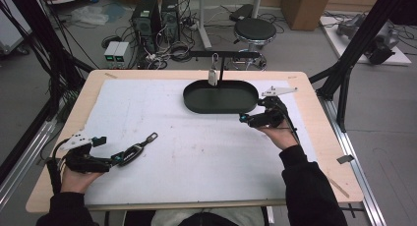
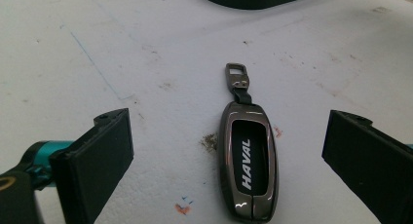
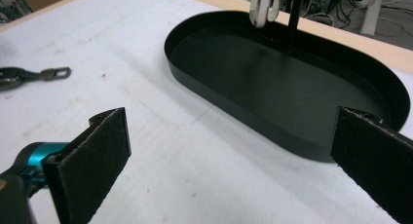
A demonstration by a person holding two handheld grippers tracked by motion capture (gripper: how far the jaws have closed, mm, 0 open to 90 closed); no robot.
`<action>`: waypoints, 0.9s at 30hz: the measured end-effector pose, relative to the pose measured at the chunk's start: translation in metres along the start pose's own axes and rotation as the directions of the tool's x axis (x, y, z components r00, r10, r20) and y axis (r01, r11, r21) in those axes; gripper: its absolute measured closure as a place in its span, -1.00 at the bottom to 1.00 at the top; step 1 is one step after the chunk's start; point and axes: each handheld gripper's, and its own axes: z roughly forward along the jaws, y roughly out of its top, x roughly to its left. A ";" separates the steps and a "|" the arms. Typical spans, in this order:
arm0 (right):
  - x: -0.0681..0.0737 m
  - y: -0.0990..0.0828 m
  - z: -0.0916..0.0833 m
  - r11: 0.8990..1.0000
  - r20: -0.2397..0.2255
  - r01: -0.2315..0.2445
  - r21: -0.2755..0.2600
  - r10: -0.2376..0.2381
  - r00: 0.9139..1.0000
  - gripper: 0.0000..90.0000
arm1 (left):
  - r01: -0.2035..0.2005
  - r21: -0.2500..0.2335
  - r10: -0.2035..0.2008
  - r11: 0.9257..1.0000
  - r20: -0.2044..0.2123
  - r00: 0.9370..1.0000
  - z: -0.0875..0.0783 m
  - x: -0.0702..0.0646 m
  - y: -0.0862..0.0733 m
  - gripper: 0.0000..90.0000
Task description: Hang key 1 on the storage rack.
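A dark metal key fob (image 2: 248, 160) marked HAVAL, with a short strap and clip, lies flat on the white mat (image 1: 196, 147). My left gripper (image 2: 233, 124) is open, one jaw on each side of the fob and neither touching it. In the high view the left gripper (image 1: 118, 158) sits at the fob's (image 1: 137, 148) near end, at the front left. My right gripper (image 1: 246, 119) is open and holds nothing, just in front of the right end of a black oval tray (image 1: 221, 109). The right gripper view has the right gripper (image 3: 233, 121) facing the tray (image 3: 243, 114).
A black stand (image 1: 223, 54) rises behind the tray, and a silver clip (image 1: 213, 76) hangs from its bar over the tray's back edge. The clip (image 3: 264, 7) shows at the top of the right gripper view. Wooden table edges (image 1: 314, 137) frame the mat.
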 end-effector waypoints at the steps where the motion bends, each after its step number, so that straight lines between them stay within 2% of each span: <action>1: 0.001 -0.002 -0.001 1.000 -0.005 -0.008 -0.007 0.008 1.000 -0.98 | 0.000 0.000 0.000 1.000 -0.001 1.000 0.000 0.000 0.000 -0.89; 5: 0.003 -0.010 -0.006 0.999 -0.019 -0.030 -0.023 0.029 0.999 -0.98 | 0.001 -0.003 -0.001 1.000 -0.002 1.000 0.000 0.000 0.000 -0.89; 9: 0.006 -0.019 -0.010 1.000 0.007 -0.002 -0.012 0.003 1.000 -0.98 | 0.001 -0.002 -0.001 1.000 -0.002 1.000 0.000 0.000 0.000 -0.89; 21: 0.006 -0.050 -0.024 0.998 0.020 -0.044 -0.035 0.044 0.999 -0.98 | 0.001 0.000 -0.001 1.000 -0.003 1.000 -0.001 0.000 0.000 -0.89; 27: 0.009 -0.064 -0.028 0.998 -0.006 -0.056 -0.032 0.056 0.998 -0.98 | 0.002 0.002 -0.002 1.000 -0.003 1.000 0.000 -0.001 0.000 -0.89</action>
